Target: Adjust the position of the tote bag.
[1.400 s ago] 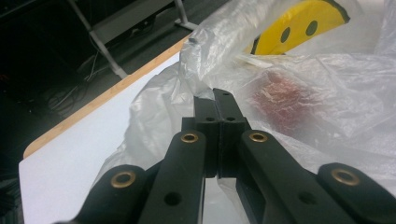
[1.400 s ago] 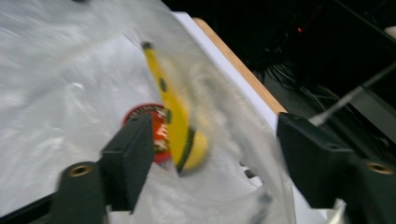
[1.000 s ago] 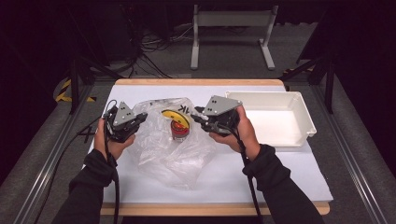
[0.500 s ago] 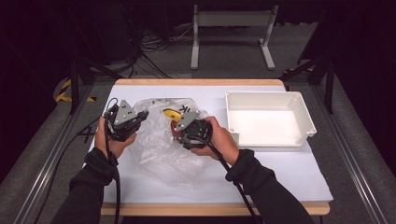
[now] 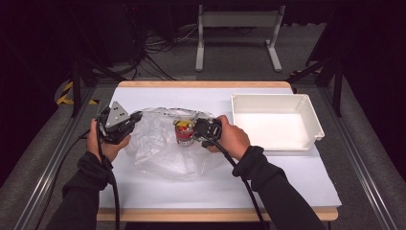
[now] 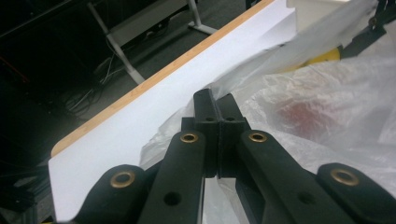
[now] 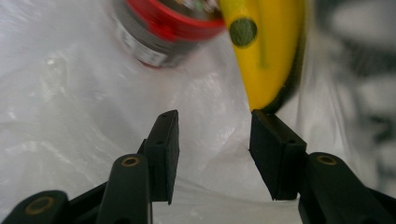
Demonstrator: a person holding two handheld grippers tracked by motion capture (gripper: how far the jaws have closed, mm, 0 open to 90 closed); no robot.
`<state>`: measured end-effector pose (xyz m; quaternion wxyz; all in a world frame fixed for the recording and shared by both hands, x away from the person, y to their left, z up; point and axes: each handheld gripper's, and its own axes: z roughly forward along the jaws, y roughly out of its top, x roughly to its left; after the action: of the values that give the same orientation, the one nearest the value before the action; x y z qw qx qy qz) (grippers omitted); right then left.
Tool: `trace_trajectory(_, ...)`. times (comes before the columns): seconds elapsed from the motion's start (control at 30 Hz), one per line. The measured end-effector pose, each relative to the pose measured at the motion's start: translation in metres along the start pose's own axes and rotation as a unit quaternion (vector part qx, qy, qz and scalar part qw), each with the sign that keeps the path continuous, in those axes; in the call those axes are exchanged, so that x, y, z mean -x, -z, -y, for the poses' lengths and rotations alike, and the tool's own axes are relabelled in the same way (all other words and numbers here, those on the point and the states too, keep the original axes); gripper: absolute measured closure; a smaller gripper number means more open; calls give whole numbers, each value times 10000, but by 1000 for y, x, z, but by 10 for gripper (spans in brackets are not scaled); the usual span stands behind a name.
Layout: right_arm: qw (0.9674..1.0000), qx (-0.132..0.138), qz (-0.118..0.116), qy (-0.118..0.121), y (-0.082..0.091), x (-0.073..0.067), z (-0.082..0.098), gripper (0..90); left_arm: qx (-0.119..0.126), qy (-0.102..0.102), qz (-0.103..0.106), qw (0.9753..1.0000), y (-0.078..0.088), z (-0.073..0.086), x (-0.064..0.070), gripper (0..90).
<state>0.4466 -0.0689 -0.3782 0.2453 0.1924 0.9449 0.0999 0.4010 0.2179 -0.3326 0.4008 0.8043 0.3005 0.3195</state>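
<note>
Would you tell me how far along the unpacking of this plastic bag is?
Early. The left gripper is shut on the plastic bag's edge. The right gripper, jaws just opened with nothing between them, is inside beside the banana and can. Both remain bagged; the white tray holds nothing.

You see a clear, whitish plastic bag (image 5: 165, 153), a red-and-dark can (image 5: 184, 132) with a red rim, a yellow banana (image 7: 261, 51) bearing a dark green spot, and a white tray (image 5: 273, 122).

White tray (image 5: 273, 120), table (image 5: 287, 191), perhaps a metal stand (image 5: 237, 28)
</note>
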Motion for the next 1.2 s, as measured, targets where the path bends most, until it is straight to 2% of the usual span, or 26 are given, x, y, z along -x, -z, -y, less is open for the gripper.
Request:
trace_trajectory(0.07, 9997, -89, 237, 29, -1, 4, 2, 505, -82, -31, -55, 9999, 0, 3, -1, 900)
trace_trajectory(0.1, 9997, -89, 237, 29, -1, 4, 2, 505, -82, -31, -55, 9999, 0, 3, -1, 900)
trace_trajectory(0.13, 9991, -119, 395, 16, -1, 11, 5, 502, -95, -11, -11, 10000, 0, 6, -2, 900)
trace_trajectory(0.27, 9986, -87, 519, -10, -1, 17, 7, 500, -171, -35, -14, 9998, -2, 11, -3, 900)
trace_trajectory(0.3, 9974, -129, 702, 61, -2, 18, 6, 482, -218, -16, -10, 9998, -3, 13, -4, 900)
trace_trajectory(0.37, 9972, -19, 746, 55, -2, 18, 6, 478, -221, 14, 40, 9997, -5, 15, -5, 900)
trace_trajectory(0.4, 9972, 5, 749, 64, -2, 19, 5, 468, -154, 39, 183, 9997, -4, 15, -7, 895)
trace_trajectory(0.5, 9975, 157, 689, -8, -1, 19, 4, 492, -43, 24, 222, 9997, -3, 14, -6, 816)
trace_trajectory(0.53, 9976, 210, 665, -46, 0, 20, 4, 508, 24, 21, 277, 9996, -2, 12, -5, 816)
trace_trajectory(0.6, 9973, 352, 638, -49, 4, 21, 3, 539, 176, -54, 335, 9993, 3, 7, -4, 730)
trace_trajectory(0.7, 9971, 450, 618, -54, 9, 21, 1, 570, 388, -34, 473, 9981, 11, -3, 0, 622)
trace_trajectory(0.73, 9971, 473, 595, -50, 12, 21, 1, 581, 472, -83, 547, 9974, 14, -6, 1, 604)
trace_trajectory(0.8, 9968, 522, 598, -56, 15, 21, 0, 601, 637, -39, 601, 9961, 20, -12, 5, 552)
trace_trajectory(0.93, 9969, 526, 577, -109, 17, 22, -1, 652, 806, -196, 842, 9930, 31, -21, 15, 509)
trace_trajectory(1.03, 9968, 522, 587, -121, 17, 22, -1, 673, 851, -393, 1222, 9881, 34, -23, 26, 551)
trace_trajectory(1.07, 9971, 509, 564, -105, 17, 22, -1, 673, 829, -491, 1404, 9854, 34, -23, 31, 576)
trace_trajectory(1.13, 9971, 500, 572, -78, 16, 23, -1, 675, 729, -719, 1608, 9817, 33, -22, 42, 618)
trace_trajectory(1.17, 9973, 491, 536, -72, 16, 23, -1, 678, 696, -832, 1773, 9782, 31, -20, 47, 648)
trace_trajectory(1.2, 9973, 491, 536, -72, 16, 23, -1, 678, 696, -832, 1773, 9782, 31, -20, 47, 681)
